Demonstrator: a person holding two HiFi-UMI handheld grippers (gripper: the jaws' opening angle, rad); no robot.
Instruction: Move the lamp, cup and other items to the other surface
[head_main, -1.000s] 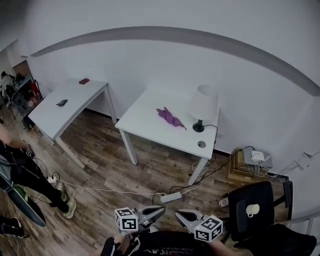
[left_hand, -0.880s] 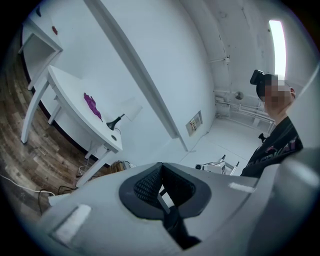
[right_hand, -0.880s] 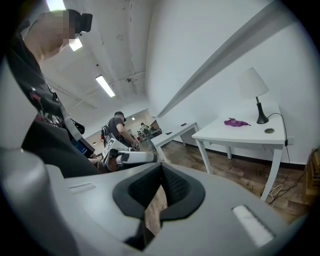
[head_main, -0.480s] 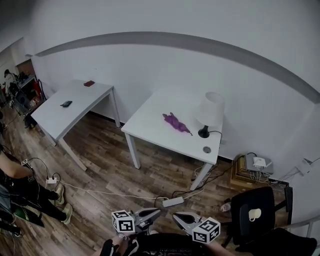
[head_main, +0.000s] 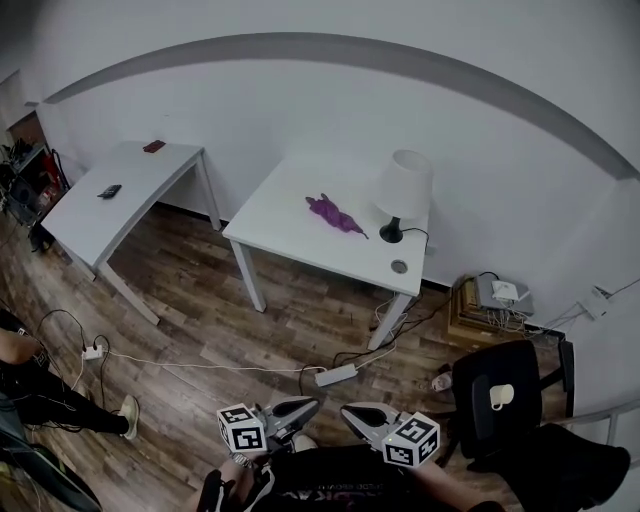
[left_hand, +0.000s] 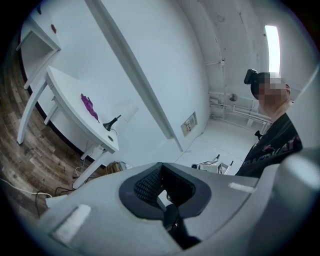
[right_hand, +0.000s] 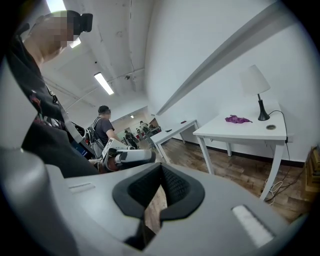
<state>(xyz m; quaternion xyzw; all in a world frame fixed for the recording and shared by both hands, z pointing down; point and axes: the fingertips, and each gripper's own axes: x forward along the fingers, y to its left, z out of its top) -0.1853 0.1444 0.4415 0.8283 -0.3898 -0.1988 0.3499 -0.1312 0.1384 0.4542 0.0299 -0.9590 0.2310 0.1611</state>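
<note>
Lamp (head_main: 403, 190): stands on white table (head_main: 290, 240) beside purple cloth (head_main: 333, 214), as before.
Left gripper (head_main: 311, 404): jaws together, empty, well short of table.
Right gripper (head_main: 346, 410): jaws together, empty.

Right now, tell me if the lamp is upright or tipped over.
Upright. The lamp stands on its dark base on the white table, shade straight above the stem, near the purple cloth.

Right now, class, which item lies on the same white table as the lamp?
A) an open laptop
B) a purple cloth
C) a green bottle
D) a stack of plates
B: the head view shows a purple cloth lying on the white table, a little apart from the base of the lamp.
</note>
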